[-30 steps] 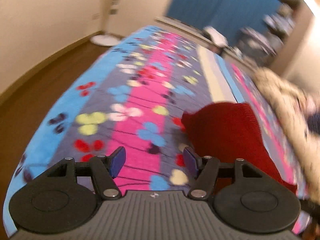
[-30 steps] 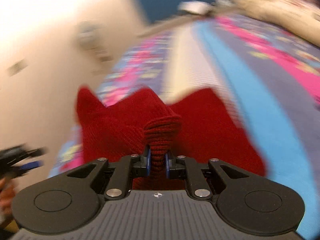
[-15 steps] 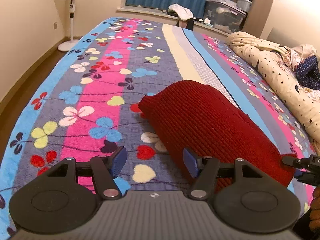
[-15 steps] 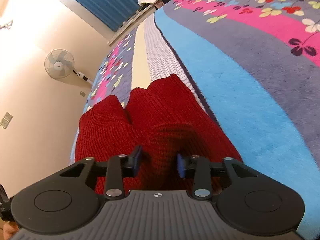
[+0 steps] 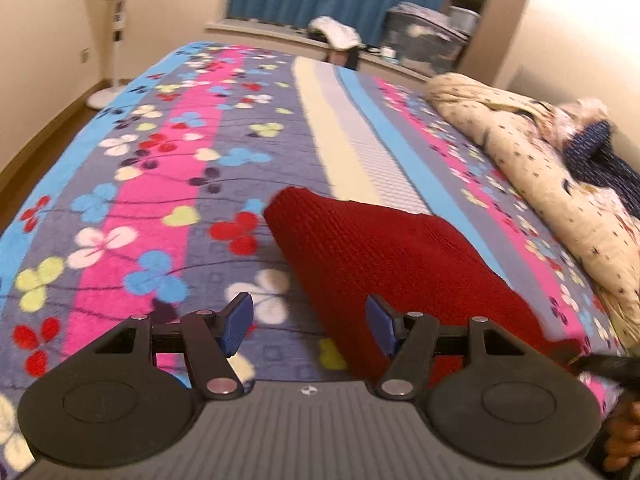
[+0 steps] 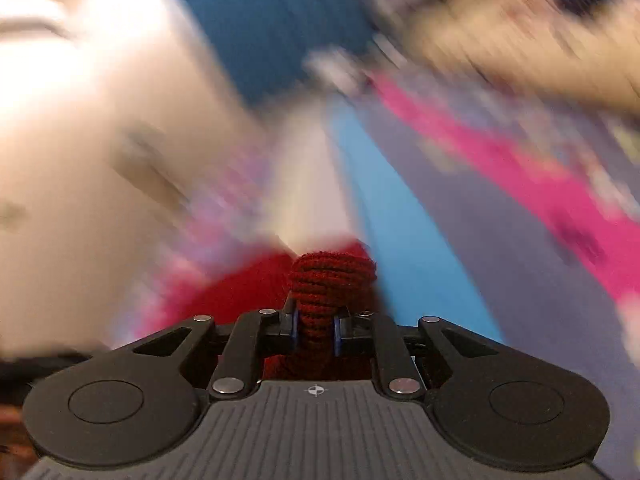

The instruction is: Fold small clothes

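Striped fleece bedspread with clover flowers (image 5: pixel 168 208) covers a bed; a folded red knitted garment (image 5: pixel 384 264) lies near its middle; the left gripper (image 5: pixel 310 324) hovers released at its edge; the right gripper (image 6: pixel 316 330), jaws just closing, clenches a bunched fold.

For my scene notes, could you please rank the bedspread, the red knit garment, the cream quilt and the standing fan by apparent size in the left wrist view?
1. bedspread
2. red knit garment and cream quilt: alike; the garment lies nearer
3. standing fan
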`<state>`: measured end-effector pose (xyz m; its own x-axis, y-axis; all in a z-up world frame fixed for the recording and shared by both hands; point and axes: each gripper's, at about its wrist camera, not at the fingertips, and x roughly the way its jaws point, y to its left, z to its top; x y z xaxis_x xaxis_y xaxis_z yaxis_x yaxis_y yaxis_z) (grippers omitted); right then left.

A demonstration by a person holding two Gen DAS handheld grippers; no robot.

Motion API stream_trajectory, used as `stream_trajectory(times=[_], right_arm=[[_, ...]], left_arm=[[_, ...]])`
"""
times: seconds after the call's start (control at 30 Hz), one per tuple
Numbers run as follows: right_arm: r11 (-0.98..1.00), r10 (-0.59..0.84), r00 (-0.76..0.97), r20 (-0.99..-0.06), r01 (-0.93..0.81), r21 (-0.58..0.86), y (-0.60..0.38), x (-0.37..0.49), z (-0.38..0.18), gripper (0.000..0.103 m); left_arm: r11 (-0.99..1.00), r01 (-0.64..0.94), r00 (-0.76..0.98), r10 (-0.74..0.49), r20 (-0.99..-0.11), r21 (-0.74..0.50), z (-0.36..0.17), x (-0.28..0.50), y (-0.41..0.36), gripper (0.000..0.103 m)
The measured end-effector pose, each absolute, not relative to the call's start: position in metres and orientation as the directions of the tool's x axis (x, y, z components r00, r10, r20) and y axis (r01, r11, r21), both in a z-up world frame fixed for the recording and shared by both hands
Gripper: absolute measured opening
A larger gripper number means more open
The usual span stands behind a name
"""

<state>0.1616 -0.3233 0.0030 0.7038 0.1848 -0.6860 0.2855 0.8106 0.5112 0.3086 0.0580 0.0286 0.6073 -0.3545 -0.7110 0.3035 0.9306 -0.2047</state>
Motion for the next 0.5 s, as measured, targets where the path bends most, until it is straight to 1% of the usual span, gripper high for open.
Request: stream_trajectory(times=[0.03,0.07,0.1,0.17,0.23,0.27,0.3,0.33,0.37,0.4,0.43,0.5], right_arm=[[0.772,0.236,0.668,-0.706,0.312,0.553,-0.328,0.162,-0.012,0.016],[0.761,0.245,0.674,-0.697,0.311,0.569,-0.329,0.16,-0.013,0.018],[0.779,0.234,0.687,-0.688,0.291,0.555,-0.327,0.159,-0.007,0.02],[0.824,0.198,0.725,-0.66,0.241,0.513,-0.324,0.155,0.008,0.031],[0.818,0.199,0.739,-0.643,0.236,0.524,-0.328,0.149,0.011,0.034],[0.81,0.2,0.74,-0.642,0.243,0.533,-0.332,0.147,0.01,0.038],[0.806,0.199,0.739,-0.644,0.25,0.536,-0.334,0.145,0.011,0.04],[0.809,0.191,0.739,-0.646,0.255,0.53,-0.335,0.143,0.013,0.044],[0.812,0.185,0.741,-0.646,0.254,0.525,-0.335,0.143,0.013,0.044],[0.817,0.185,0.744,-0.643,0.247,0.521,-0.334,0.146,0.015,0.044],[0.826,0.179,0.746,-0.641,0.24,0.51,-0.333,0.145,0.018,0.047],[0.858,0.114,0.76,-0.64,0.249,0.448,-0.332,0.146,0.02,0.047]], left_arm=[[0.923,0.327,0.602,-0.37,-0.708,-0.204,0.027,0.308,0.052,0.068],[0.916,0.344,0.597,-0.383,-0.705,-0.207,0.026,0.307,0.047,0.068],[0.907,0.362,0.59,-0.403,-0.7,-0.217,0.026,0.307,0.043,0.068],[0.881,0.401,0.571,-0.453,-0.685,-0.249,0.025,0.306,0.035,0.068],[0.845,0.448,0.525,-0.513,-0.68,-0.291,0.022,0.306,0.027,0.067],[0.817,0.486,0.47,-0.545,-0.695,-0.311,0.016,0.308,0.02,0.067],[0.794,0.53,0.405,-0.545,-0.734,-0.298,0.006,0.307,0.009,0.065],[0.79,0.575,0.353,-0.476,-0.805,-0.215,-0.011,0.305,-0.007,0.065],[0.787,0.602,0.351,-0.413,-0.841,-0.135,-0.023,0.3,-0.017,0.069],[0.782,0.616,0.351,-0.378,-0.857,-0.092,-0.029,0.299,-0.024,0.069],[0.786,0.61,0.351,-0.385,-0.854,-0.103,-0.028,0.301,-0.024,0.069],[0.798,0.576,0.331,-0.427,-0.841,-0.179,-0.024,0.31,-0.014,0.069]])
